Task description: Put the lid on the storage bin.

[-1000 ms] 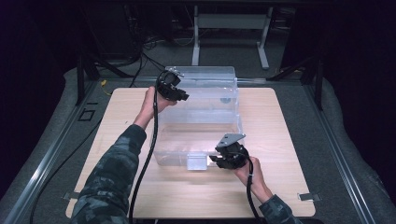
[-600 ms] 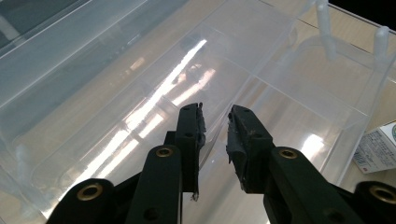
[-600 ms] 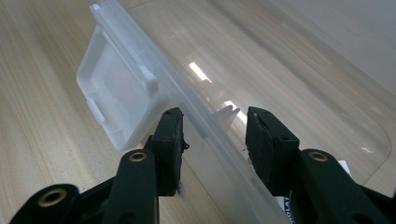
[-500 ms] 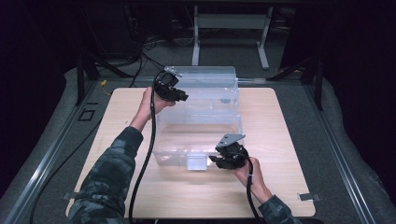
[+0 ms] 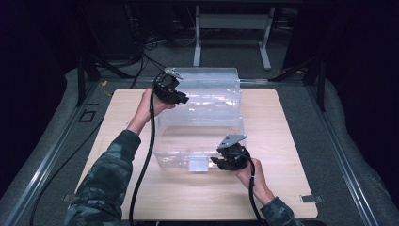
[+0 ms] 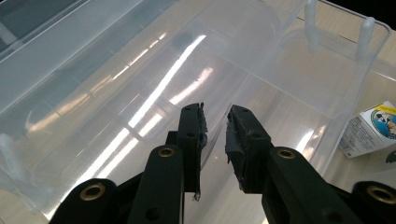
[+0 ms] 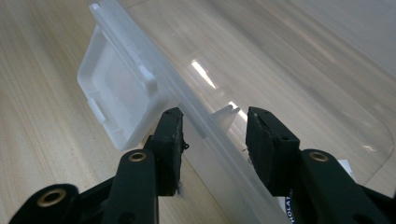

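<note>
Left gripper [image 5: 181, 99] clamped on the bin's [image 5: 207, 117] far lid edge – right gripper [image 5: 221, 162] around the near rim, jaws part open, contact unclear.

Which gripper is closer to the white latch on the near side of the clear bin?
The right gripper. It sits just beside the latch at the near rim of the clear bin, while the left gripper grips the far rim.

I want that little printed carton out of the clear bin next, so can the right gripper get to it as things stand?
Probably not yet. The right gripper straddles the clear bin's near rim, and the printed carton lies beyond the bin wall. It would have to let go first.
</note>
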